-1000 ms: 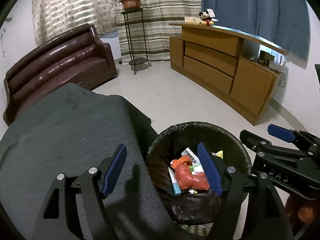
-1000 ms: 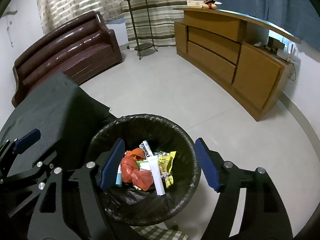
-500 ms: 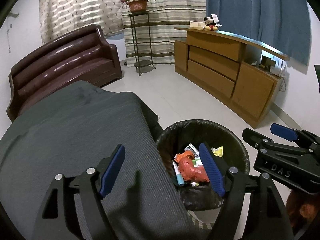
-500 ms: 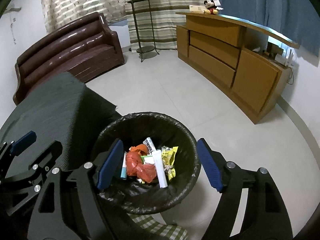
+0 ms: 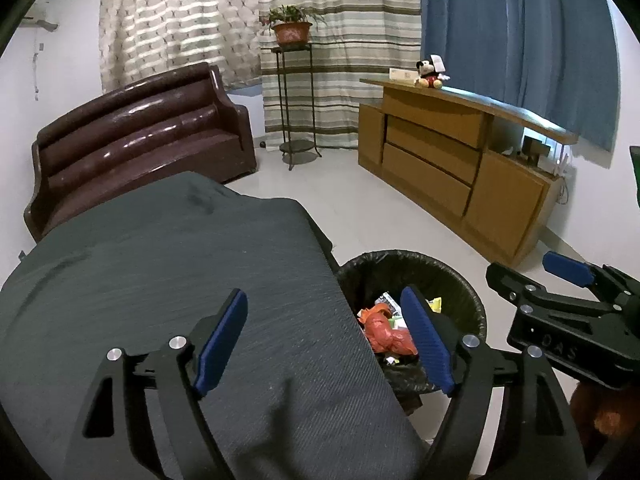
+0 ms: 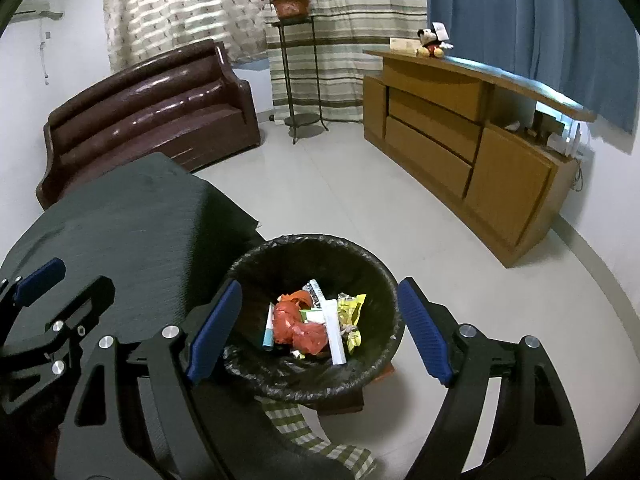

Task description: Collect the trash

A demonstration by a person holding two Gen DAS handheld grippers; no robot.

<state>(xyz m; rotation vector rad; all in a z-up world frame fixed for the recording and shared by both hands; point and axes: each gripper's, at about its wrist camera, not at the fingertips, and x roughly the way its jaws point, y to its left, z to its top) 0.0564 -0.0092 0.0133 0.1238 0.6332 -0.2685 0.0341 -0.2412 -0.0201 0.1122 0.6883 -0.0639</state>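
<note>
A round bin (image 6: 384,280) lined with a black bag (image 5: 460,288) stands on the floor beside a table under a dark grey cloth (image 5: 160,272). Inside lie a crumpled red bag (image 6: 296,326), a yellow wrapper (image 6: 350,308), a white strip (image 6: 334,332) and a small blue-tipped tube (image 6: 269,330). My left gripper (image 5: 324,340) hangs above the cloth's right edge, jaws opening, nothing between them. My right gripper (image 6: 318,328) hovers above the bin, jaws opening and empty. The right gripper (image 5: 568,308) also shows at the right of the left wrist view.
A brown leather sofa (image 5: 136,148) stands at the back left. A metal stand with a potted plant (image 5: 292,32) is before striped curtains. A long wooden cabinet (image 5: 460,160) with a plush toy (image 5: 430,72) runs along the right. A checked cloth (image 6: 312,436) lies below the bin.
Both grippers have risen and pulled back from the bin, which now looks smaller and farther. Both pairs of jaws have spread slightly wider. The trash in the bin has not moved.
</note>
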